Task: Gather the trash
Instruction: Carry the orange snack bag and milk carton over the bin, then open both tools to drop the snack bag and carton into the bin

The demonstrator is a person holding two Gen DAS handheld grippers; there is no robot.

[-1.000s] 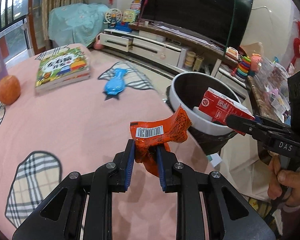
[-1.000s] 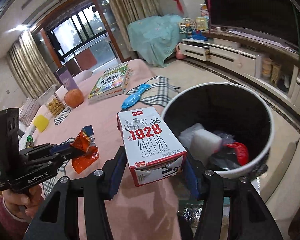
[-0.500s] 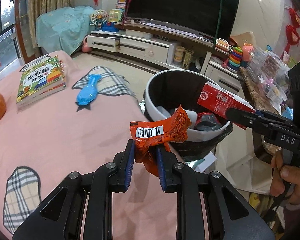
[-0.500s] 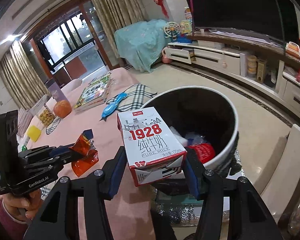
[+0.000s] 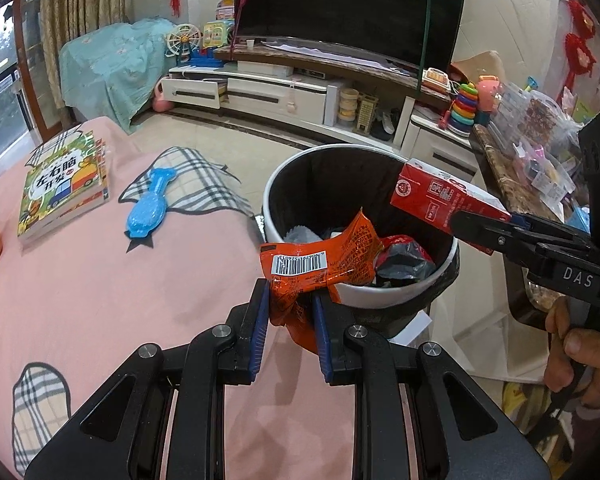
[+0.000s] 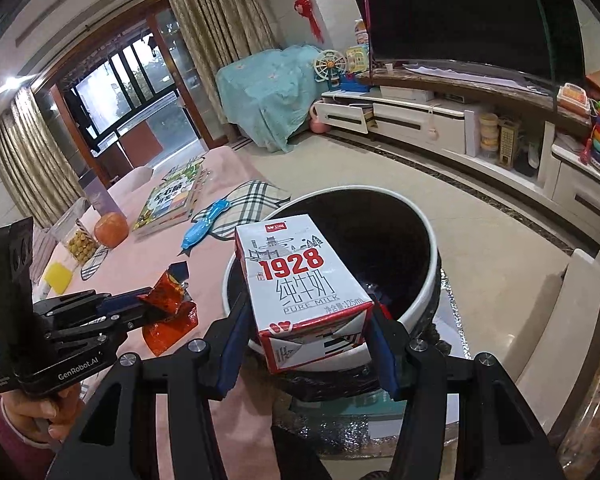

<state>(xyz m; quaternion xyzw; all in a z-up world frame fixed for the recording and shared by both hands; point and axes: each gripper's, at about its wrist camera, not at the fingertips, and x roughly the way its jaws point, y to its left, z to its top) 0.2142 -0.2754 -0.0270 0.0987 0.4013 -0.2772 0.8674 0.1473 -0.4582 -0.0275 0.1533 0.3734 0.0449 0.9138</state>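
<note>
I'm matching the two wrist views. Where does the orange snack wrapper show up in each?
Left wrist: orange snack wrapper sits centre, pinched in the left gripper, in front of the bin.
Right wrist: lower left, in that gripper.
Shared landmark: the white-rimmed bin.

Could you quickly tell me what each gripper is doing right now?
Left gripper: shut on the orange wrapper.
Right gripper: shut on the milk carton.
</note>
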